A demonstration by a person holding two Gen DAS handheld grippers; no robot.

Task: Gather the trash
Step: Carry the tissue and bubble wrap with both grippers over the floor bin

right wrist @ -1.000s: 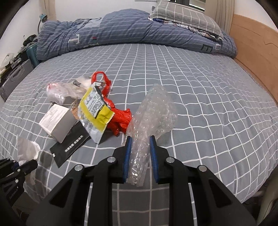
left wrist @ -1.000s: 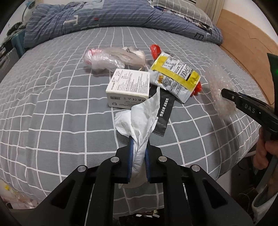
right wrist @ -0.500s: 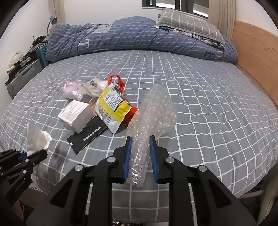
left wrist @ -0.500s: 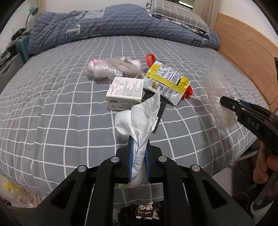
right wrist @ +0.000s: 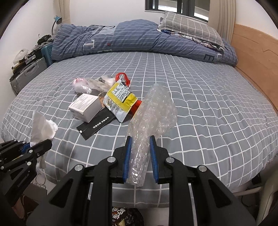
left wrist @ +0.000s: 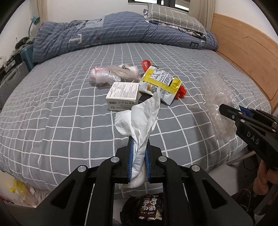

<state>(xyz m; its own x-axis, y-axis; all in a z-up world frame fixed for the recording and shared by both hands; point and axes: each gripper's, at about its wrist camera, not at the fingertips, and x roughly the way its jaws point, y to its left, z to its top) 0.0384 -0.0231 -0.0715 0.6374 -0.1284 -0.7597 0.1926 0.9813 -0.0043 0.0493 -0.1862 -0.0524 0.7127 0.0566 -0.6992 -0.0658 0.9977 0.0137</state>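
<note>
My left gripper (left wrist: 138,141) is shut on a crumpled white tissue (left wrist: 140,118), held over the bed's near edge. My right gripper (right wrist: 139,141) is shut on a clear piece of bubble wrap (right wrist: 152,111); it also shows at the right of the left wrist view (left wrist: 217,97). On the grey checked bed (left wrist: 60,104) lie a white box (left wrist: 122,95), a yellow snack bag (left wrist: 159,81), a red wrapper (left wrist: 181,91), a black sachet (right wrist: 97,124) and a clear plastic bag (left wrist: 107,75). A dark bin with a snack wrapper inside (left wrist: 147,208) is below the grippers.
A folded blue quilt (left wrist: 113,33) and a pillow (left wrist: 173,15) lie at the far end of the bed. A wooden board (left wrist: 243,52) runs along the right side. Suitcases and clutter (right wrist: 27,69) stand at the left. Yellow litter (left wrist: 19,187) lies on the floor.
Both grippers have drawn back from the bed and risen, still holding the tissue and the bubble wrap. The bin below has come into view.
</note>
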